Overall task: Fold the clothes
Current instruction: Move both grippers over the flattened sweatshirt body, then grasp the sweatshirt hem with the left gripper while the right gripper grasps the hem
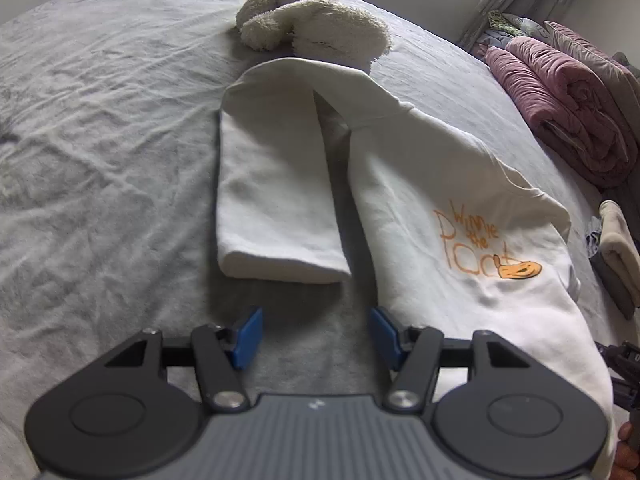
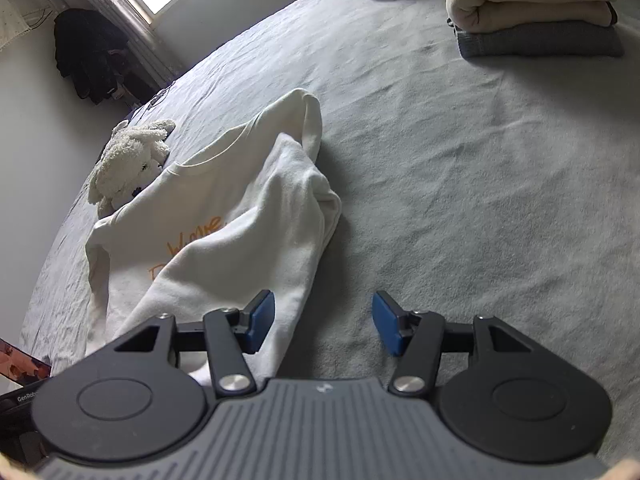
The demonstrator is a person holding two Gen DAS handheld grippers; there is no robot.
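A cream sweatshirt (image 1: pixel 448 200) with orange lettering lies on the grey bed sheet (image 1: pixel 100 140). One sleeve (image 1: pixel 272 184) is folded back and lies flat beside the body. My left gripper (image 1: pixel 316 334) hovers just short of that sleeve's cuff, open, with only sheet between its blue pads. In the right wrist view the same sweatshirt (image 2: pixel 224 240) lies bunched, its other sleeve (image 2: pixel 308 184) draped over the body. My right gripper (image 2: pixel 324 326) is open at the garment's near edge. Its left fingertip (image 2: pixel 260 320) is over the cloth, the right one over bare sheet.
A fluffy white plush toy (image 1: pixel 312 20) rests beyond the sweatshirt's collar. Rolled pink quilts (image 1: pixel 568 96) lie at the bed's right side. A stack of folded clothes (image 2: pixel 532 12), cream on grey, sits at the far right. A person's hand (image 1: pixel 628 452) shows at the edge.
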